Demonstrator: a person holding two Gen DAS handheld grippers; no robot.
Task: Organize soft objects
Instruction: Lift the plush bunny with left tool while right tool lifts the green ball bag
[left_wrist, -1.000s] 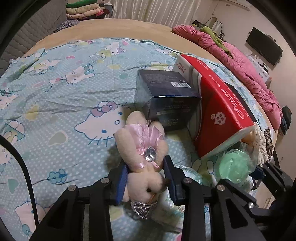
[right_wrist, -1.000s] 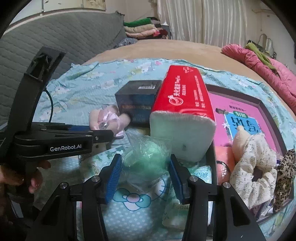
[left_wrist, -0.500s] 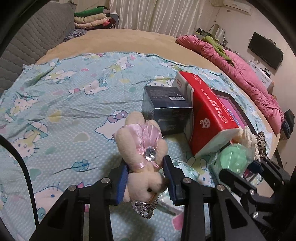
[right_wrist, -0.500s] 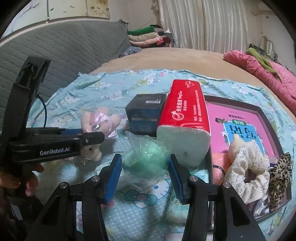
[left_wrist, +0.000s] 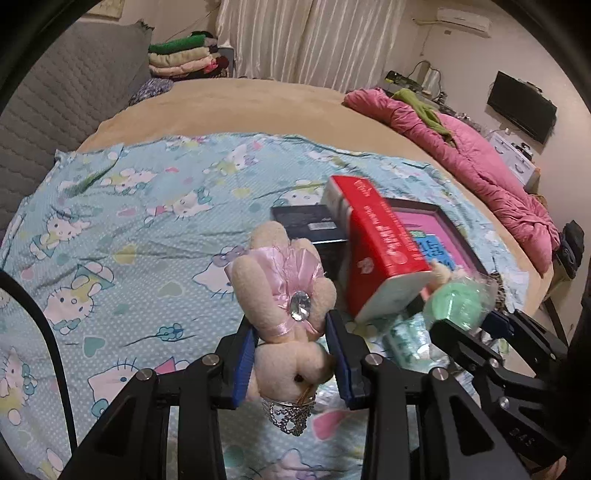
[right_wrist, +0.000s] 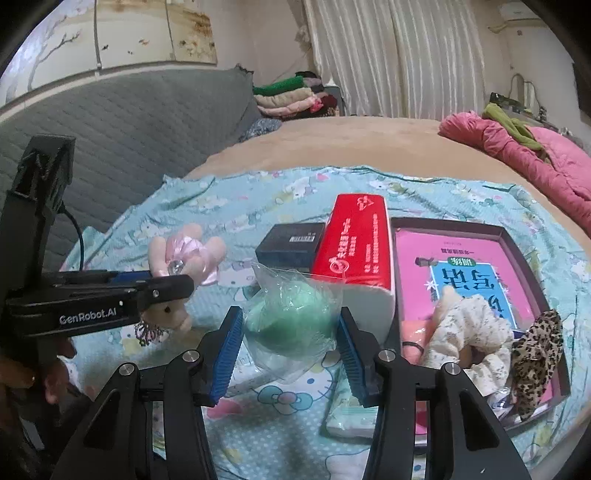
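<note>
The left gripper (left_wrist: 291, 354) has its blue fingers (left_wrist: 244, 360) pinching a cream plush bunny (left_wrist: 284, 295) in a pink dress, held upside down above the bed's Hello Kitty sheet (left_wrist: 122, 229). The right gripper (right_wrist: 290, 354) has its fingers (right_wrist: 227, 354) clamped on a green soft ball in clear wrap (right_wrist: 290, 317), lifted off the sheet. Just beyond it stand a red tissue pack (right_wrist: 356, 251) and, to its left, a dark box (right_wrist: 290, 245). To the right, a tray (right_wrist: 443, 223) holds a floral scrunchie (right_wrist: 469, 332) and a leopard scrunchie (right_wrist: 535, 354).
</note>
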